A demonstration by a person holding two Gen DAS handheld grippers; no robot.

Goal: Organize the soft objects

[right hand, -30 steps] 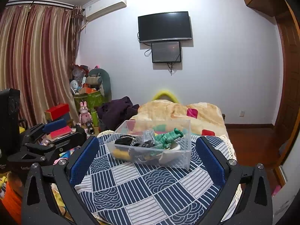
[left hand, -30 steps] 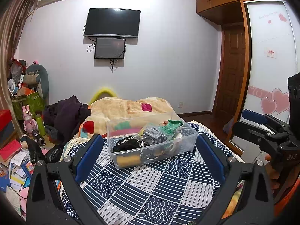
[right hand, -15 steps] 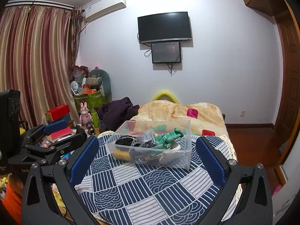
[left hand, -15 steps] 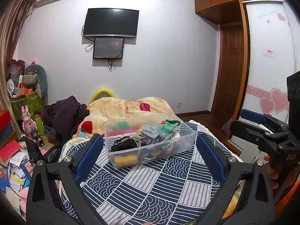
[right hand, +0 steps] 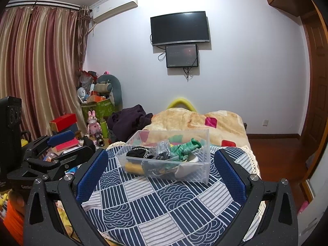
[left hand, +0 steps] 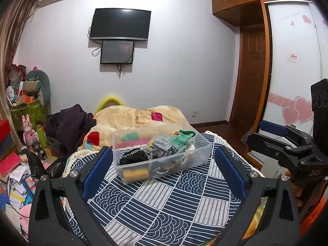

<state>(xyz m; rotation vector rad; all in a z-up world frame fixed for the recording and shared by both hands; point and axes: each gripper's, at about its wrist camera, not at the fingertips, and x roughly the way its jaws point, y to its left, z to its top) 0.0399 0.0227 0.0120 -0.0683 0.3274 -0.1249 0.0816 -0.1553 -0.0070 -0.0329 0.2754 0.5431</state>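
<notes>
A clear plastic bin (left hand: 202, 155) stands on a navy patterned cloth (left hand: 164, 205). It holds several soft items: a green sock (left hand: 183, 136), a black piece (left hand: 133, 156), a grey glittery piece (left hand: 164, 146), a yellow roll (left hand: 135, 174). The bin also shows in the right wrist view (right hand: 203, 170). My left gripper (left hand: 164, 174) is open and empty, just short of the bin. My right gripper (right hand: 162, 176) is open and empty, also short of the bin, and shows at the right of the left wrist view (left hand: 274, 135).
A beige blanket (left hand: 139, 116) and dark purple clothes (left hand: 69, 125) lie behind the bin. Clutter of boxes, books and toys (left hand: 18, 164) covers the floor at left. A wooden door (left hand: 252, 78) and wardrobe stand at right. Curtains (right hand: 37, 71) hang at left.
Both views have drifted very slightly; the bin sits a little left in the left wrist view. Both grippers stay open and empty.
</notes>
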